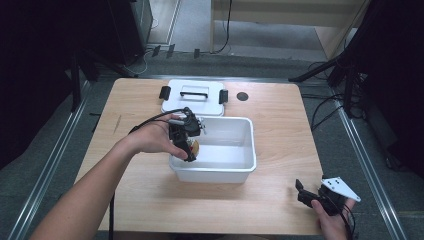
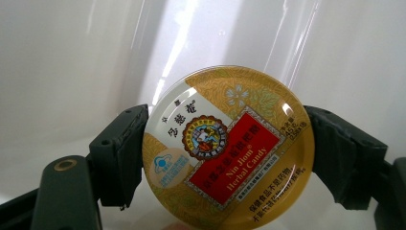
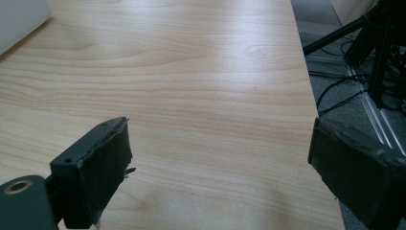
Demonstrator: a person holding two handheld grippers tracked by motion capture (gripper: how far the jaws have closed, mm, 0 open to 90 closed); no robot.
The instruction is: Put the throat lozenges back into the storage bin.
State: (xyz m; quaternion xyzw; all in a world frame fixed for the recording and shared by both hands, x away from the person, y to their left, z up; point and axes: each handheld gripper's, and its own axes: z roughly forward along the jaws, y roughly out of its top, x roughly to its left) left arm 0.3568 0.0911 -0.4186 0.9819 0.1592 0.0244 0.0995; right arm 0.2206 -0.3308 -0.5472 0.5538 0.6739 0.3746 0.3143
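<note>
Grey carpet and dark equipment stands ring a light wooden surface (image 1: 280, 150), with cables running along the floor on the right side. Near the far edge of the surface lies a white lid (image 1: 194, 97) with a handle on top and black clasps at both ends. Just beside it, to its right, a small dark round spot (image 1: 242, 96) marks the wood. A white plastic bin (image 1: 240, 170) sits open in the middle of the surface, just in front of the lid, its pale inner walls glossy with reflected light.

The left tool (image 1: 189, 145) hangs over the near left corner of the bin, tipped down into it, held by the person's left hand (image 1: 152, 137) with a black cable trailing back along the forearm. In the left gripper view its jaws are spread about as wide as a round candy tin (image 2: 229, 146) and press on the tin's two sides, pinching it. The tin has a yellow patterned top with a red label reading "Nin Jiom Herbal Candy", and the white wall of the bin stands behind it.

The right tool (image 1: 304, 191) rests low at the near right corner of the surface, in the person's right hand (image 1: 330, 220), well apart from the bin. Its jaws stand wide apart with bare wood between them.
</note>
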